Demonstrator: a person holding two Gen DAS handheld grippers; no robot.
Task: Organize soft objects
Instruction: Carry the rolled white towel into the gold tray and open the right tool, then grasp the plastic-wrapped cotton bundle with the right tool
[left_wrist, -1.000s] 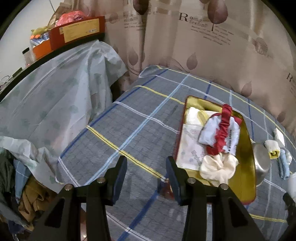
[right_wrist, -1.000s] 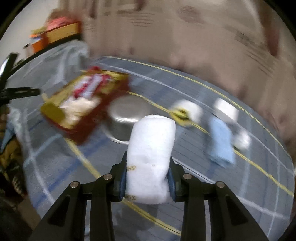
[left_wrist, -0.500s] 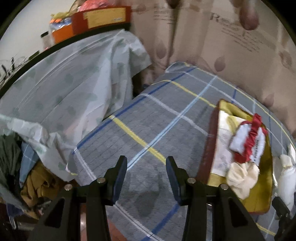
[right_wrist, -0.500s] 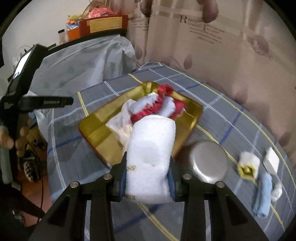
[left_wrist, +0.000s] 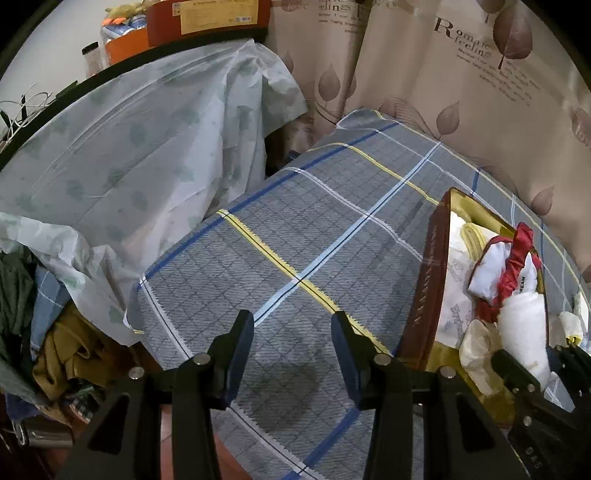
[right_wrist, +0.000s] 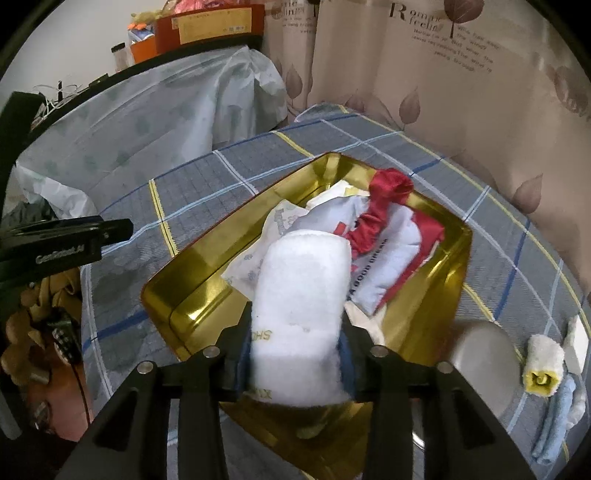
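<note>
Left wrist view: my left gripper (left_wrist: 291, 343) hangs with its jaws apart and nothing between them, over the checked bedcover (left_wrist: 295, 240). A second ago it faced the gold tray (left_wrist: 430, 280) almost head-on; now the tray sits at the right edge of this view. At lower right my right gripper (left_wrist: 532, 373) shows with the white rolled towel (left_wrist: 524, 332) over the tray.

Right wrist view: the right gripper (right_wrist: 295, 350) is clamped on the white rolled towel (right_wrist: 299, 306), pads touching both sides. Its jaws have just been opening, yet the towel sits between them and I see no gap at the pads. A second ago the tray lay off to the left in blur; now the gold tray (right_wrist: 177, 295) lies directly under the towel, already holding the red-and-white cloth bundle (right_wrist: 384, 236). I judge the carry finished and the release beginning. A yellow-cored towel roll (right_wrist: 543, 362) and a blue cloth (right_wrist: 554, 417) lie on the cover beside an upturned steel bowl (right_wrist: 484, 354), not yet collected.
</note>
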